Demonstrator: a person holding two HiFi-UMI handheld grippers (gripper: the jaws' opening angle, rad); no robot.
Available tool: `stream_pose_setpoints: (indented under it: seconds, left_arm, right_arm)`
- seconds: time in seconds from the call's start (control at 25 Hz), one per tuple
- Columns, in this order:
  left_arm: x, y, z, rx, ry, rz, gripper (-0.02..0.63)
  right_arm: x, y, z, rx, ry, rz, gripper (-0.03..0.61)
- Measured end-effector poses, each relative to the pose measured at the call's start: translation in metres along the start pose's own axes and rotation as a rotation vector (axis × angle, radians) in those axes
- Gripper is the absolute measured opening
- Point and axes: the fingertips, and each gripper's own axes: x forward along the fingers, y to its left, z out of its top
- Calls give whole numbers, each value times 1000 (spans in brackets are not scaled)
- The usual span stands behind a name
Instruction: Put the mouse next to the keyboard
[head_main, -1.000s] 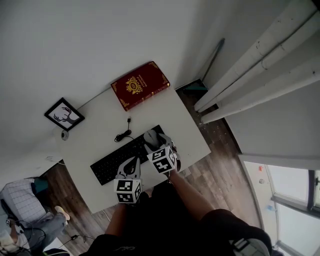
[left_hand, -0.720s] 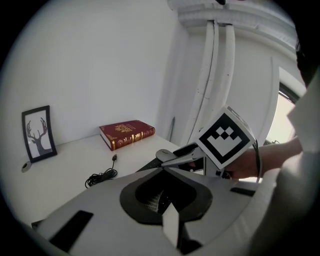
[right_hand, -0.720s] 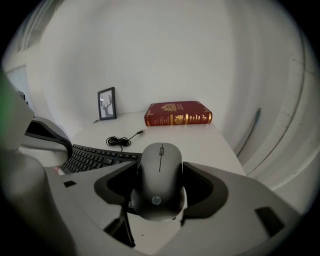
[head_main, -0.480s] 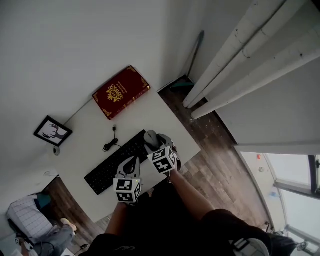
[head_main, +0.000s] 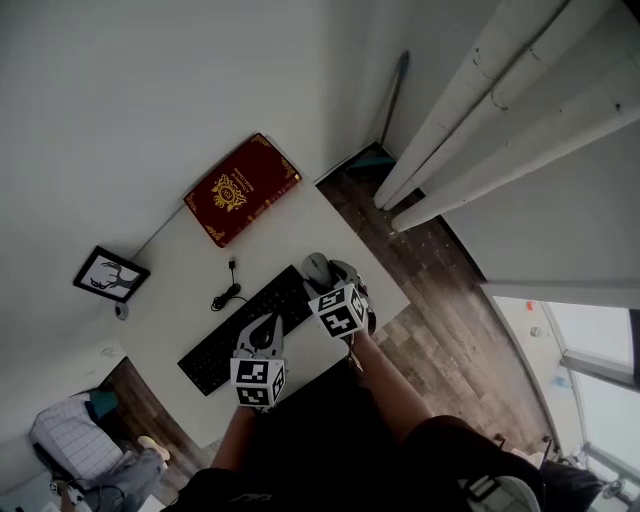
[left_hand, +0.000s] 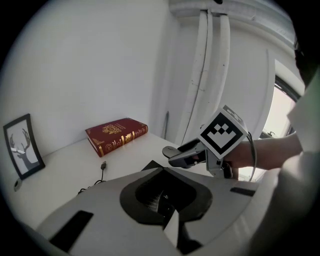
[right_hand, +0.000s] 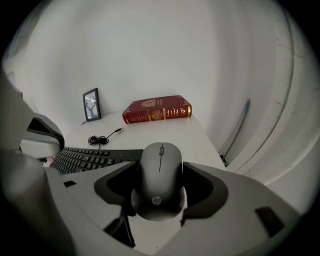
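One: Two grippers in shot, so what do we get from each?

Two: Right gripper (right_hand: 160, 172) is pinching the mouse (right_hand: 160, 182) from both sides. Logo end faces the camera and the wheel end points to 12. In the head view the mouse (head_main: 317, 267) sits at the 2 o'clock end of the keyboard (head_main: 245, 325), just beside it and near the edge of the desk (head_main: 180, 270).

One: Is the mouse actually down on the desk?

Two: Honestly we can't tell. In the left gripper view the mouse (left_hand: 170, 150) looks a touch clear of the top, but we wouldn't swear to it.

One: And the other one?

Two: Left gripper (left_hand: 165, 197) has its jaws pressed together with nothing in them. From the head view we see it hanging over the near side of the keyboard, at about 7 o'clock from the mouse.

One: Anything else on there?

Two: Red book (head_main: 242, 188) by the wall, at 11 o'clock from the mouse. Small frame (head_main: 110, 275) is out at the keyboard's 9 o'clock, well apart from everything. A coiled cable (head_main: 228, 290) lies between keyboard and book.
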Motion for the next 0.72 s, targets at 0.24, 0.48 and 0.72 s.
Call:
stream_pose_setpoints:
  seconds: [0.24,0.48,0.72]
  left_arm:
    - [6,11,-4,-11,24,11,2]
    - [14,15,0,-8,18,12,2]
    - [16,24,-1,-22,22,28,2]
  right_arm:
    - [16,-10,0,-47,50,23,302]
    - [25,-12,-4,-72,83,23,302]
    - [32,-13,-5,-86,103,28,302]
